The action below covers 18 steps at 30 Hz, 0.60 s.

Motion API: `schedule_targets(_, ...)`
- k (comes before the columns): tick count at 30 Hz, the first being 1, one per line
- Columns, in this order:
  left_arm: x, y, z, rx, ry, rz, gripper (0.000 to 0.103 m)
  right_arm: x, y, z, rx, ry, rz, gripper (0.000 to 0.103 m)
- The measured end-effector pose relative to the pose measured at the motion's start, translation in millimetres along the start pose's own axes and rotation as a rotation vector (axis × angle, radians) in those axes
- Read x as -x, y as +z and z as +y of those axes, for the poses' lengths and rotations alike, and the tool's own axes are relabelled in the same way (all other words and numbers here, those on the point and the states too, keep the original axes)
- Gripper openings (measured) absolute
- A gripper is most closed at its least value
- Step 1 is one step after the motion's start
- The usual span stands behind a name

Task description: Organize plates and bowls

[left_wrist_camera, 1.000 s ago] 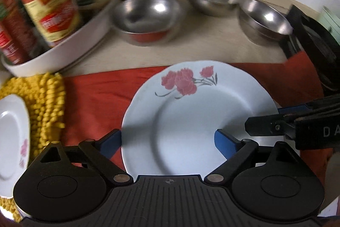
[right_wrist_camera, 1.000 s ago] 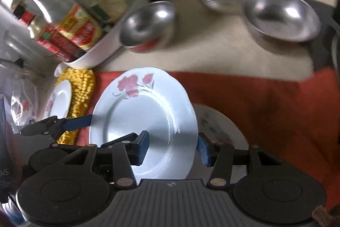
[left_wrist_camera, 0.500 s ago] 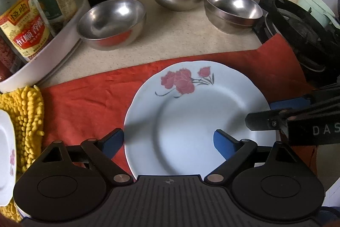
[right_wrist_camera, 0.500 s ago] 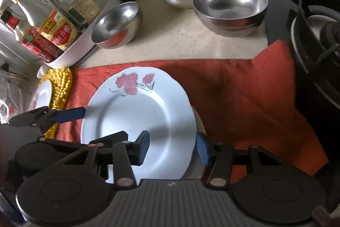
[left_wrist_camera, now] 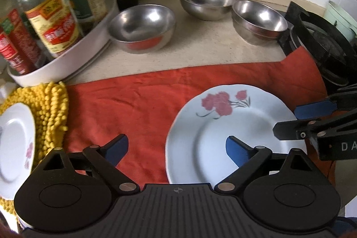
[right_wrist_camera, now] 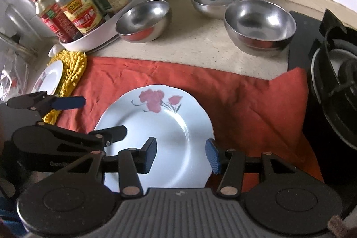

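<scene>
A white plate with red flowers lies flat on a red cloth. My left gripper is open, its right finger over the plate's left part, its left finger over the cloth. My right gripper is open over the plate's right edge and holds nothing; it also shows in the left wrist view. A smaller flowered plate rests on a yellow mat. Three steel bowls stand on the counter behind.
A white tray of sauce bottles stands at the back left. A black gas stove is at the right. Tiled wall runs behind the counter.
My left gripper has shifted left, so the plate now sits to its right. The right gripper has opened wider and the plate lies flat on the cloth.
</scene>
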State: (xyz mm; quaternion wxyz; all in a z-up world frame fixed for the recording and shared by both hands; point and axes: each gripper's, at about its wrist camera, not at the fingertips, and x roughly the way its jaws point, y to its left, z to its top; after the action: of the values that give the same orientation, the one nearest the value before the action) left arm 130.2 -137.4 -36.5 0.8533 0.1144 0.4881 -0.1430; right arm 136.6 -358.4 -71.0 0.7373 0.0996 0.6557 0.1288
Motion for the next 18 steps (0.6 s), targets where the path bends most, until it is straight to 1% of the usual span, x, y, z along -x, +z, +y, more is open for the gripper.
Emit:
schedule_targets(4,5.1,-2.9,5.1,0.016,0.022,-0.01,0.097,2.2,4.0,2.7,0.029,-0.007,-0.011,0.046)
schedule_targets(8,9.9,-4.9,11.3,0.039,0.041,-0.023,0.098,7.1,11.1,9.2,0.06,-0.013,-0.049,0.046)
schedule_targets(12,15.1,-7.1,20.0,0.062,0.069,-0.037,0.098,5.0,15.9,25.3,0.102,0.013,-0.067,0.046)
schedule_targets(18,23.5,-14.2,44.9,0.123,0.122,-0.044,0.098,-4.7,24.1,62.9,0.191,0.075,-0.085,0.046)
